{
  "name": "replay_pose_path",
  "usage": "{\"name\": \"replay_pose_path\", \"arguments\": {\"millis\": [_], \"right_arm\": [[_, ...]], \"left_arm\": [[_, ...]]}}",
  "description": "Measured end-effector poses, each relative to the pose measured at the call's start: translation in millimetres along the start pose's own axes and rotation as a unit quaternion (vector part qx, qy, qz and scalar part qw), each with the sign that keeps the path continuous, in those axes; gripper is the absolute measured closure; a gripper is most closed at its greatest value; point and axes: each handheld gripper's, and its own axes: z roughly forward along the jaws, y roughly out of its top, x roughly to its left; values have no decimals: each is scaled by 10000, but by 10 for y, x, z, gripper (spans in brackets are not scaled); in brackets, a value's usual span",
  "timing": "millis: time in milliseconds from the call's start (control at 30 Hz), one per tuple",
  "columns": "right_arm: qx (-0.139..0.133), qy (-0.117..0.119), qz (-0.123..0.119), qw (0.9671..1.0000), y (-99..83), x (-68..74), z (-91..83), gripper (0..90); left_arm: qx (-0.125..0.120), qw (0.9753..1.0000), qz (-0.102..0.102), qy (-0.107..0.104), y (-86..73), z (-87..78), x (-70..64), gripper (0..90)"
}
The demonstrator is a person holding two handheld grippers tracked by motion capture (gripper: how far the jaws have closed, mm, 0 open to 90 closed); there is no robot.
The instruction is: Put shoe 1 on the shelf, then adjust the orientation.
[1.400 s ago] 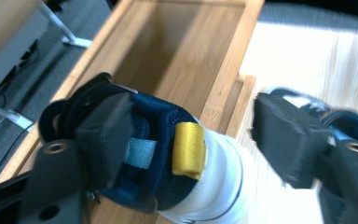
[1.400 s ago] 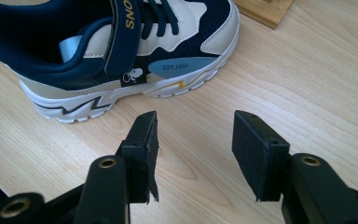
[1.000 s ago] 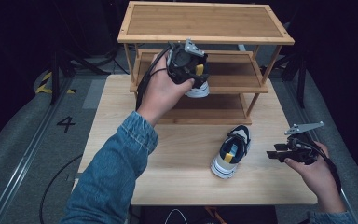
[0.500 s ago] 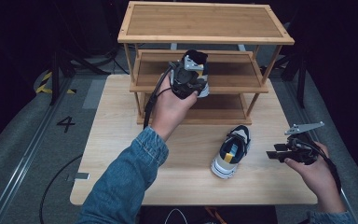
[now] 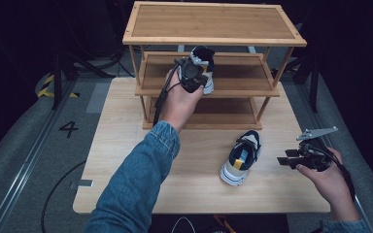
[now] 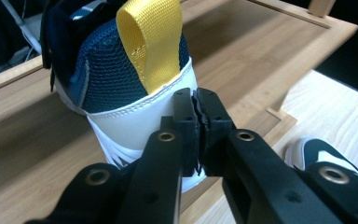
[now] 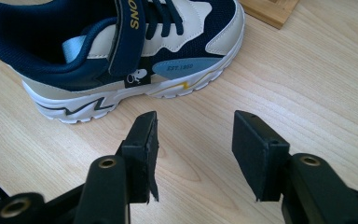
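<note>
1. Since a second ago the left arm has reached further forward, carrying the left gripper (image 5: 194, 73) and its shoe from the front of the rack in over the middle shelf; the right hand and the second shoe lie as they did.
2. The worktop (image 5: 194, 189) is a pale wooden board carrying everything else.
3. The rack (image 5: 213, 22), a three-tier wooden shoe rack, stands at the far half of the worktop.
4. The left arm, in a denim sleeve (image 5: 136, 179), stretches from the near edge up to the middle shelf (image 5: 243, 73).
5. The first shoe (image 6: 121, 79), navy and white with a yellow heel loop, rests on the middle shelf towards its left half, heel facing the person.
6. The second shoe (image 5: 242, 156), the same make, lies on the worktop in front of the rack, toe towards the near edge.
7. The left gripper sits at the first shoe's heel, its jaws pressed together; the left gripper view cannot settle whether they pinch the white heel edge.
8. The right gripper (image 7: 193, 154) hovers just beside the second shoe, to its right, jaws spread wide and empty.
</note>
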Motion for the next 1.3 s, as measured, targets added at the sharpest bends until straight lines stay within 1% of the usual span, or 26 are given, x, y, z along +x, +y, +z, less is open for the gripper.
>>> {"name": "replay_pose_path", "arguments": {"millis": [67, 100, 133, 167, 233, 300, 367, 400, 433, 467, 500, 533, 567, 633, 700, 733, 800, 867, 900, 1000, 1067, 1100, 1133, 1200, 1267, 1300], "right_arm": [[8, -5, -8, 10000, -1, -4, 3, 516], [13, 0, 11, 10000, -2, -5, 3, 516], [4, 1, -2, 10000, -3, -9, 6, 516], [2, -3, 1, 10000, -3, -9, 8, 516], [14, 8, -1, 10000, -6, -12, 10, 516], [19, 6, 19, 10000, -9, -14, 9, 516], [2, 9, 12, 10000, -10, -19, 4, 516], [-2, 11, 14, 10000, -10, -19, 1, 516], [-5, 14, 14, 10000, -10, -19, -1, 516], [-8, 14, 7, 10000, -9, -17, -5, 516], [-7, 11, 4, 10000, -8, -17, -6, 516], [6, 7, 25, 10000, -8, -15, -10, 516], [12, -10, 26, 10000, -7, -14, -13, 515], [-6, -9, -5, 10000, -3, -8, -18, 516], [1, -21, 4, 10000, 6, 19, -31, 515], [-21, -25, -55, 10000, 11, 28, -35, 516], [-20, -20, -89, 10000, 27, 60, -52, 519], [-28, 3, -121, 9999, 36, 79, -58, 535], [-17, 25, -155, 9999, 51, 109, -66, 540], [2, 42, -219, 9998, 75, 155, -82, 541], [-8, 61, -266, 9996, 99, 195, -99, 541], [-17, 76, -310, 9995, 110, 215, -107, 540], [-19, 90, -317, 9995, 119, 233, -116, 540], [-48, 111, -359, 9993, 137, 274, -132, 541], [-40, 124, -419, 9990, 158, 316, -147, 545], [-41, 135, -455, 9989, 166, 333, -150, 549]], "left_arm": [[-96, 9998, -91, -120, 7, 61, 23, 846], [-129, 9997, -86, -191, 15, 88, 35, 834], [-122, 9997, -102, -206, 19, 102, 41, 830], [-178, 9995, -117, -222, 25, 127, 50, 829], [-155, 9996, -110, -213, 42, 150, 61, 819], [-199, 9994, -141, -233, 46, 167, 63, 810], [-179, 9994, -127, -272, 48, 162, 56, 766], [-224, 9992, -130, -320, 46, 159, 41, 736], [-263, 9987, -151, -406, 43, 125, 20, 696], [-249, 9985, -207, -445, 42, 97, 7, 678], [-275, 9981, -239, -489, 41, 68, -5, 648], [-246, 9981, -251, -498, 40, 40, -14, 626], [-205, 9983, -229, -488, 37, -7, -30, 603], [-139, 9989, -190, -403, 23, -90, -57, 534], [-65, 9991, -189, -376, -2, -180, -76, 465], [-31, 9991, -182, -370, -16, -227, -83, 437], [-24, 9993, -158, -350, -60, -329, -98, 390], [-23, 9992, -117, -372, -78, -361, -96, 364], [5, 9993, -119, -343, -140, -455, -87, 356], [109, 9996, -11, -248, -224, -561, -71, 324], [252, 9995, 125, -164, -303, -622, -67, 304], [308, 9993, 144, -143, -339, -637, -70, 290], [432, 9987, 229, -139, -404, -651, -65, 282], [685, 9972, 289, -102, -517, -662, -60, 269], [872, 9956, 339, -56, -637, -662, -61, 259], [973, 9947, 332, -36, -696, -665, -67, 258]]}}
